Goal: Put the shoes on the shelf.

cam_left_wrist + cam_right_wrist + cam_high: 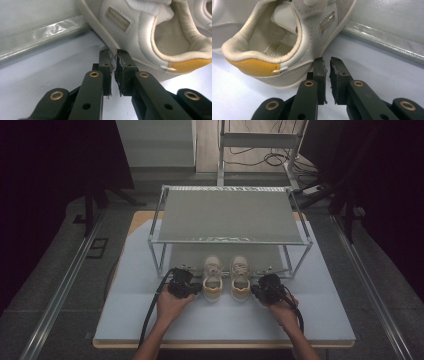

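Note:
A pair of cream sneakers with yellow heel patches stands side by side on the white mat, toes under the metal rack. My left gripper rests on the mat at the outer side of the left sneaker. Its jaws are shut with nothing between them, tips close to that shoe's sole. My right gripper sits at the outer side of the right sneaker. Its jaws are shut and empty, tips beside the shoe's heel side.
The rack has a grey top shelf and a lower shelf behind the shoes; its shiny lower rail runs just beyond each gripper. The mat lies on a wooden table. A white frame and cables stand on the floor beyond.

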